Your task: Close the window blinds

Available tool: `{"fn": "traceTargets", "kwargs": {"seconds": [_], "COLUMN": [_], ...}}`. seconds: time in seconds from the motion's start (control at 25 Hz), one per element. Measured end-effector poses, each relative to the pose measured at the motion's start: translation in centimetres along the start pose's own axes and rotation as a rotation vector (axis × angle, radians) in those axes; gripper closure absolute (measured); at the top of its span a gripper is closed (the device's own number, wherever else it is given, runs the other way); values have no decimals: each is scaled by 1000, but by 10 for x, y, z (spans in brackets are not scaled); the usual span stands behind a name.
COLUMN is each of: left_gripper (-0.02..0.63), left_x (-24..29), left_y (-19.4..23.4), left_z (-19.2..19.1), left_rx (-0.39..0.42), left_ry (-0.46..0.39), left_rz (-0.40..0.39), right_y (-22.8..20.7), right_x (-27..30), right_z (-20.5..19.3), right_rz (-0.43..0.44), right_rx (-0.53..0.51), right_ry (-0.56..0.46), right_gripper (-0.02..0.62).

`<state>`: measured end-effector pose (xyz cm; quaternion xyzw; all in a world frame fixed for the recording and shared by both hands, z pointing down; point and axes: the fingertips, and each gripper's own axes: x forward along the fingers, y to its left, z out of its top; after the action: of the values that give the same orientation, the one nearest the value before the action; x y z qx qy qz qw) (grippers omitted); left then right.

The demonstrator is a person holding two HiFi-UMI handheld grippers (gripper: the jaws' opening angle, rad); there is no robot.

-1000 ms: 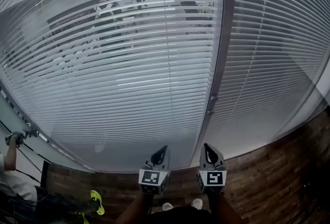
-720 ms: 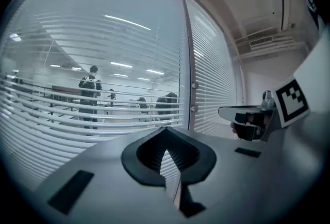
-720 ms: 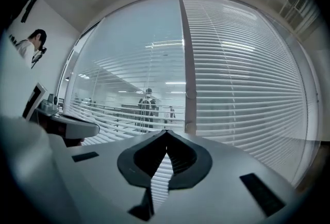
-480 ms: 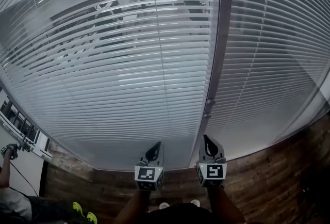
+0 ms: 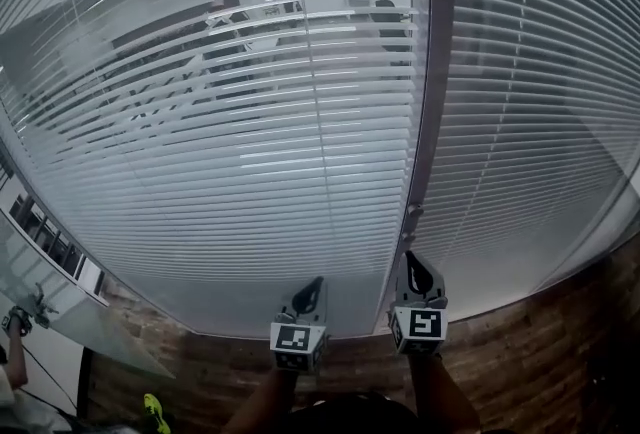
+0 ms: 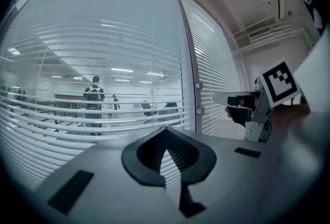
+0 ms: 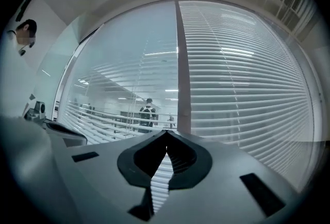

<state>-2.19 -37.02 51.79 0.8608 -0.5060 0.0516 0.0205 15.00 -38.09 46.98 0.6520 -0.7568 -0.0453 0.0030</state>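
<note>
Your left tool (image 5: 314, 286) and right tool (image 5: 411, 265) are both pinched shut and empty, facing the blinds (image 5: 250, 172). A dark mullion (image 5: 432, 72) divides them, and a person (image 6: 94, 101) stands beyond the glass.

left blinds (image 5: 250, 122) slats tilted open, see-through; right blinds (image 5: 530, 92) slats closed, opaque

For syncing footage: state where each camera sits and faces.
Head view: on the head, looking forward and down at the blinds; forearms, left gripper, right gripper show.
Left gripper view: on that gripper, facing the blinds; shut jaws, right gripper alongside.
Right gripper view: on that gripper, facing the window post; shut jaws.
All share blinds and window post.
</note>
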Motion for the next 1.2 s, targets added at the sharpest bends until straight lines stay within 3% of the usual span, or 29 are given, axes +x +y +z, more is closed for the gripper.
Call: {"fn": "traceTargets", "kwargs": {"seconds": [0.44,0.64,0.92,1.2], "left_gripper": [606,606,606,606], "left_x": [9,13,17,15], "left_y": [-1,-8,-11,-11], "left_z": [-6,-12,-17,-21], "left_rx": [-6,-2,-6,5], "left_ry": [7,21,35,45], "left_rz": [-3,-20,-37,-43], "right_y": [-19,-29,-34,-37], "right_x": [33,40,52,61], "right_z": [6,5,25,36], "right_rz": [-38,-62,-42,-48], "right_rx": [-12,-7,104,120], "right_ry": [-10,-28,-37,-44], "right_gripper": [591,537,497,482]}}
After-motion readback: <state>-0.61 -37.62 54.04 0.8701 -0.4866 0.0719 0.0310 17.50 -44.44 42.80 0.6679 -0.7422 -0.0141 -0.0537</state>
